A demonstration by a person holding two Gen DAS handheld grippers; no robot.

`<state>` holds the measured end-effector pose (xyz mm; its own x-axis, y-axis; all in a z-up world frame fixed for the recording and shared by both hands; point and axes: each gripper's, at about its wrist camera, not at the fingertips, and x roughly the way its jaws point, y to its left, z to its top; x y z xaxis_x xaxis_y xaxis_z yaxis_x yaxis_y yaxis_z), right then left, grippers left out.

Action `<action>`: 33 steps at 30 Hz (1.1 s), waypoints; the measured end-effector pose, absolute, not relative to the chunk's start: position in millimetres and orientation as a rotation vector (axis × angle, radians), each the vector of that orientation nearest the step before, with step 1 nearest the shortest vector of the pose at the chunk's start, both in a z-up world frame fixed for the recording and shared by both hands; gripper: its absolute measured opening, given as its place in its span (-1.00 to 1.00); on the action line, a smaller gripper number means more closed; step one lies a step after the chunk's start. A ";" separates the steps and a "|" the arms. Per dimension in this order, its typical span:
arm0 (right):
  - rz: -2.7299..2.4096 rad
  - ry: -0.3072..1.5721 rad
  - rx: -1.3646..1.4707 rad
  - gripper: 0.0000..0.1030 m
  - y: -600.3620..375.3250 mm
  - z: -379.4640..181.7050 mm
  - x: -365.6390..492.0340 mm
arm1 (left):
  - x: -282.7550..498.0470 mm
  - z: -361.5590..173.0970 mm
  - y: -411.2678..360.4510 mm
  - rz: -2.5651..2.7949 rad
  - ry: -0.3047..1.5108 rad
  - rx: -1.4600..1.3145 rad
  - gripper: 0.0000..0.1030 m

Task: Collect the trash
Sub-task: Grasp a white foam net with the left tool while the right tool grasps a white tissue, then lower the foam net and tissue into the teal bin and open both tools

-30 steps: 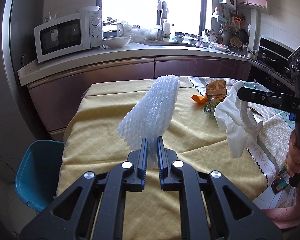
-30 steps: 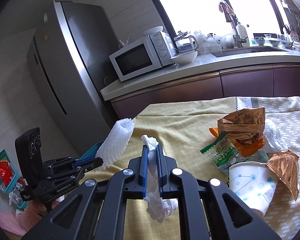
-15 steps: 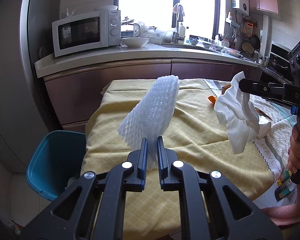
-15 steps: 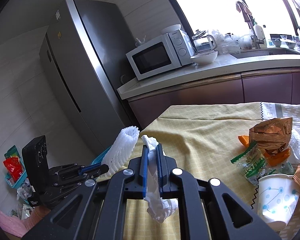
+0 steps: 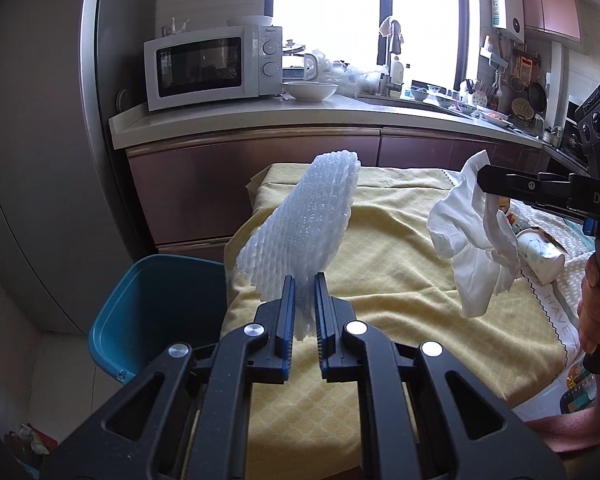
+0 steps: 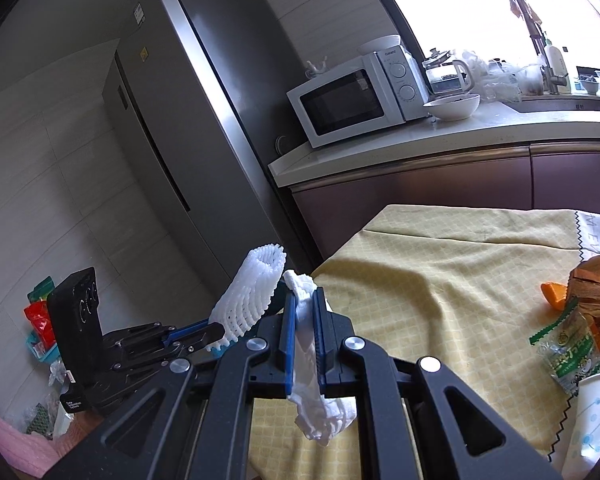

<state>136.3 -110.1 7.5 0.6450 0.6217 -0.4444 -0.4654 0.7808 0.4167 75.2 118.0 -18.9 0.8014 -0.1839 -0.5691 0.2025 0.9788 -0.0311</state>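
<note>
Two light, soft scraps hang above the desk (image 5: pixel 380 280), right of the blue bin (image 5: pixel 152 304): left hand-held gripper (image 5: pixel 303 280) pinches foam netting (image 5: pixel 308 224); right hand-held gripper (image 6: pixel 303 296) clamps what looks like crumpled tissue (image 6: pixel 312 400). Edge grips suffice; both squash easily.

sunlit window (image 5: pixel 364 20), steel fridge (image 6: pixel 188 120), white microwave (image 5: pixel 214 66), countertop (image 5: pixel 340 114)

Blue bin (image 5: pixel 152 308) open-topped beside table edge (image 5: pixel 240 240); fridge (image 5: pixel 40 160) close behind.
</note>
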 end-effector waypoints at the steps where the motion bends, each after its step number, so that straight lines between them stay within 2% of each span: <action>1: 0.638 0.609 0.277 -0.85 -106.8 7.4 137.8 | 74.7 -18.7 121.5 -0.198 0.606 0.030 -0.81; 12: 0.727 0.619 0.273 -0.85 -74.1 11.7 151.1 | 74.7 -18.9 162.3 -0.102 0.609 0.025 -0.81; 33: 0.844 0.645 0.266 -0.85 -17.2 13.4 177.6 | 78.0 -38.6 193.5 -0.015 0.659 -0.005 -0.81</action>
